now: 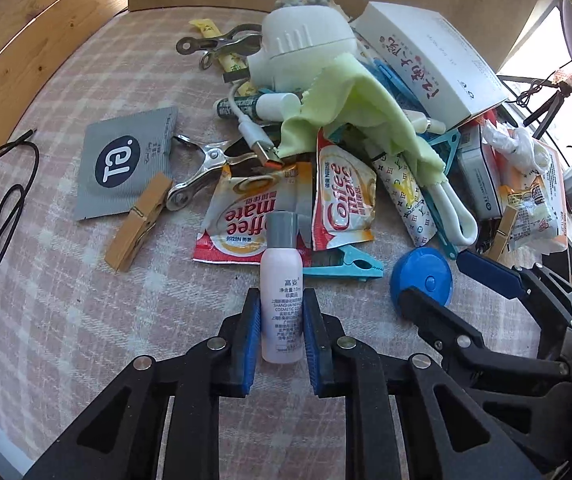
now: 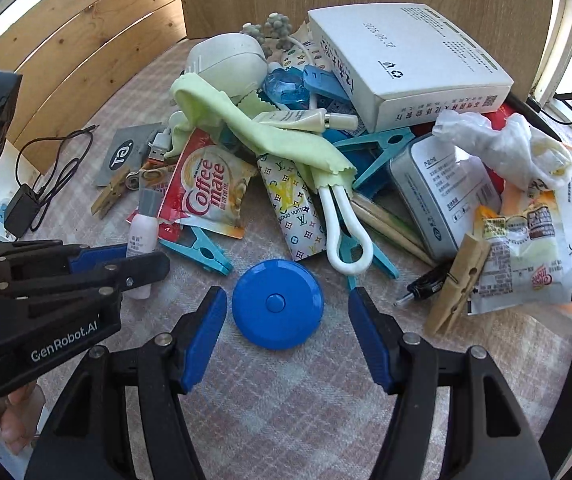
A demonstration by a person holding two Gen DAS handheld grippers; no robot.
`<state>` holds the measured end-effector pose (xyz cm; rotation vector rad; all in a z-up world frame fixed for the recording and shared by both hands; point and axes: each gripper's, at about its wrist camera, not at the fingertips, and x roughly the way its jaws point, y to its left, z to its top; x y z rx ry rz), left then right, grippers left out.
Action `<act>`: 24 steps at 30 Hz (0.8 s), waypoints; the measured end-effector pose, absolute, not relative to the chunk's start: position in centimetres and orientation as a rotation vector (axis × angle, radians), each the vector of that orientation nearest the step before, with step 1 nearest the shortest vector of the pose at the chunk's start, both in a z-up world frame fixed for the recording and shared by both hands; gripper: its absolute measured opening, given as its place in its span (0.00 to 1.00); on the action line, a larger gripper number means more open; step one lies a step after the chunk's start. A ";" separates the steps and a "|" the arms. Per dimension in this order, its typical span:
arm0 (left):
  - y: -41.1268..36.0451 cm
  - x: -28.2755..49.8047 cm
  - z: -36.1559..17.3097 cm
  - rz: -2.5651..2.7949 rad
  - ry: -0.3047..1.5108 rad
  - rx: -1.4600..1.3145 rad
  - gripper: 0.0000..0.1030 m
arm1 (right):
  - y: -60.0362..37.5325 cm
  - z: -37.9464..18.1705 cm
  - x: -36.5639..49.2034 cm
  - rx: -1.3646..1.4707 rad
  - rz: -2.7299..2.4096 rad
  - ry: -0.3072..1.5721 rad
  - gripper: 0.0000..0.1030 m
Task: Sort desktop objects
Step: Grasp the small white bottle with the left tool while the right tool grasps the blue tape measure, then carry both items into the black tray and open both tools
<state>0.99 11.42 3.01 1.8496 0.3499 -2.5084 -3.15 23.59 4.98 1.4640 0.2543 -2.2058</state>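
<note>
Left gripper [image 1: 282, 312] pointed steeply down; I saw its fingers [image 1: 251, 320] clenched on small pink bottle [image 1: 281, 280], pads pressed against both sides. Bottle lay on checked tabletop [image 1: 86, 320], grey cap toward Coffee mate sachets [image 1: 254, 216]. Right gripper [image 2: 286, 304] hung released, fingers [image 2: 206, 320] spread wide either side of blue round tape measure [image 2: 277, 304], not touching. Clutter pile behind: white box [image 2: 406, 68], green cloth [image 2: 246, 124].
</note>
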 end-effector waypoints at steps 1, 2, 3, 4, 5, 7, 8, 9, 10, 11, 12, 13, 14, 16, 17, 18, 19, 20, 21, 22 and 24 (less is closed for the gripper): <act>11.5 1.5 3.1 -2.504 0.360 1.847 0.18 | 23.3 5.0 -3.2 1.463 -2.206 0.261 0.61; 11.5 2.0 3.1 -2.502 0.367 1.843 0.18 | 23.2 5.0 -3.2 1.464 -2.207 0.269 0.61; 11.7 2.4 3.2 -2.503 0.369 1.840 0.18 | 23.0 4.9 -3.2 1.464 -2.208 0.279 0.61; 11.8 2.9 3.2 -2.506 0.369 1.835 0.18 | 22.9 4.9 -3.1 1.464 -2.212 0.297 0.61; 12.0 3.3 3.3 -2.510 0.374 1.829 0.18 | 22.7 4.8 -2.9 1.469 -2.213 0.319 0.61; 12.2 4.4 3.4 -2.514 0.387 1.818 0.18 | 22.7 4.3 -2.7 1.494 -2.186 0.322 0.49; 12.3 4.9 3.4 -2.516 0.397 1.817 0.18 | 22.8 4.4 -2.4 1.479 -2.200 0.328 0.48; 12.5 5.5 3.5 -2.518 0.405 1.817 0.18 | 22.9 4.3 -2.2 1.484 -2.201 0.329 0.48; 12.8 6.0 3.5 -2.522 0.407 1.820 0.18 | 23.2 4.3 -2.1 1.480 -2.205 0.320 0.48; 13.0 6.6 3.6 -2.525 0.403 1.818 0.18 | 23.3 4.3 -1.7 1.483 -2.205 0.309 0.48; 13.4 7.2 3.7 -2.527 0.396 1.816 0.18 | 23.6 4.4 -1.6 1.491 -2.204 0.293 0.48; 13.7 7.8 3.8 -2.531 0.395 1.818 0.18 | 24.0 4.4 -1.5 1.497 -2.201 0.271 0.48; 14.0 8.4 3.8 -2.534 0.406 1.823 0.18 | 24.4 4.4 -1.4 1.503 -2.198 0.248 0.48; 14.6 9.8 4.0 -2.535 0.423 1.826 0.18 | 25.5 4.5 -1.0 1.520 -2.199 0.204 0.48; 15.0 10.4 4.1 -2.536 0.426 1.830 0.18 | 26.0 4.5 -0.7 1.527 -2.202 0.187 0.48; 15.4 11.1 4.2 -2.539 0.427 1.834 0.18 | 26.6 4.6 -0.3 1.533 -2.209 0.174 0.48; 15.9 11.9 4.4 -2.542 0.423 1.838 0.18 | 27.3 4.8 0.1 1.534 -2.221 0.164 0.48; 16.5 12.5 4.6 -2.547 0.418 1.842 0.18 | 27.9 5.1 0.6 1.528 -2.237 0.158 0.48; 17.1 13.2 4.9 -2.554 0.415 1.847 0.18 | 28.7 5.6 1.0 1.519 -2.257 0.152 0.48; 17.8 13.9 5.2 -2.562 0.412 1.853 0.18 | 29.6 6.0 1.3 1.513 -2.275 0.139 0.48; 19.4 15.2 6.0 -2.588 0.399 1.856 0.18 | 31.1 7.0 1.6 1.508 -2.315 0.098 0.48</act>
